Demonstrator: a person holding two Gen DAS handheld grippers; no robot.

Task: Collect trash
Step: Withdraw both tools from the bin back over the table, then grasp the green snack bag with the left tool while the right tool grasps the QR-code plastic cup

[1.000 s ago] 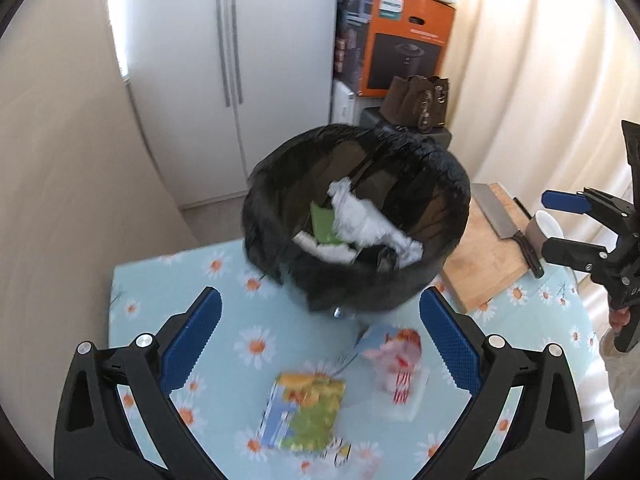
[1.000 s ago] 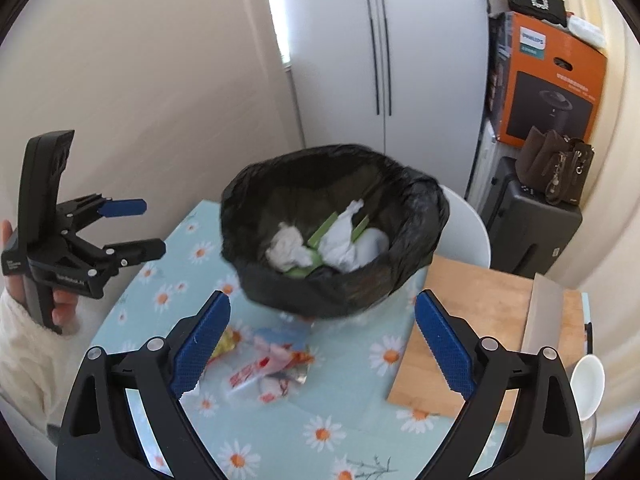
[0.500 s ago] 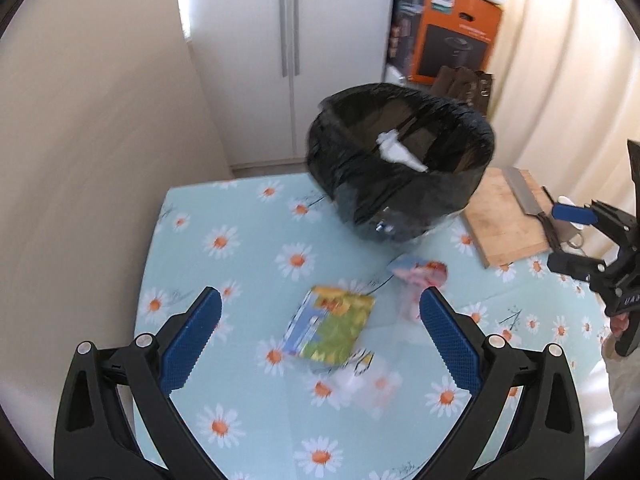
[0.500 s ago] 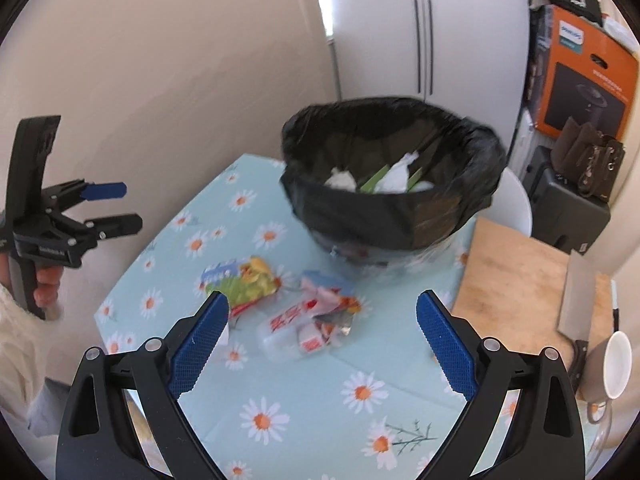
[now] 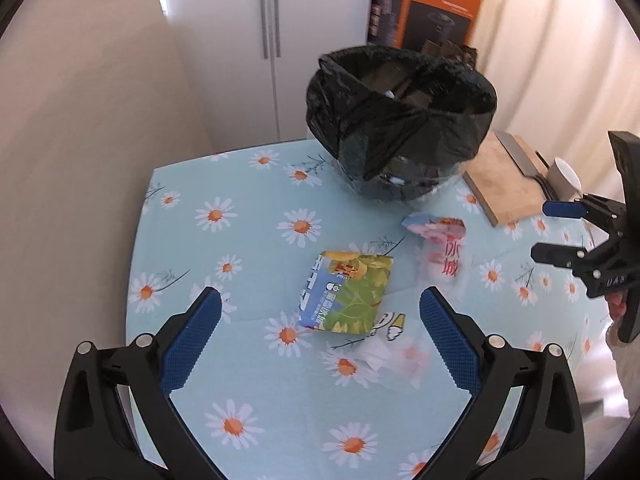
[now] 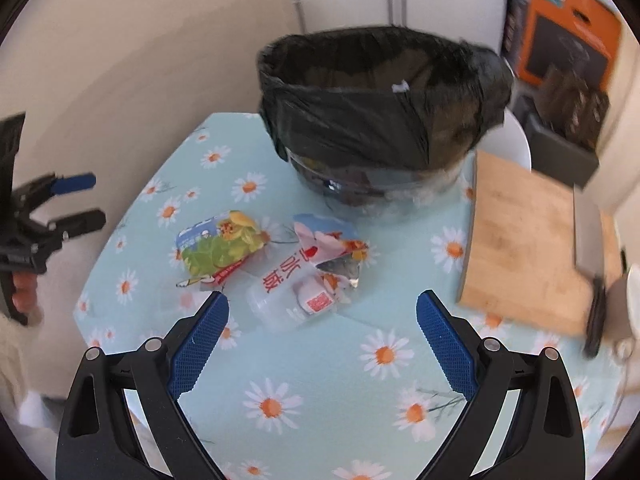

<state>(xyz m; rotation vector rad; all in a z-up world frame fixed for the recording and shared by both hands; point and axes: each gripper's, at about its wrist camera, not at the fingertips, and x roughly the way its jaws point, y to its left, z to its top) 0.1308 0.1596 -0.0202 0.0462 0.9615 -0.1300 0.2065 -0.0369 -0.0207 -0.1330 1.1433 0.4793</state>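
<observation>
Tongs pulled back, bin holding tissue

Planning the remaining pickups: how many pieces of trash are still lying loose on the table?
3: a green-yellow wrapper mid-table, a clear cup with red characters beside it with torn packaging, a clear bag nearest the left gripper. More may hide underneath.

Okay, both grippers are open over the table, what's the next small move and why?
Probably lower the left gripper onto the green wrapper and close. The wrapper lies flat on the tablecloth, almost centred between the open jaws, and nothing is held yet. The right gripper sits just as open over the clear cup, so it could follow. The bin stands just beyond.
</observation>
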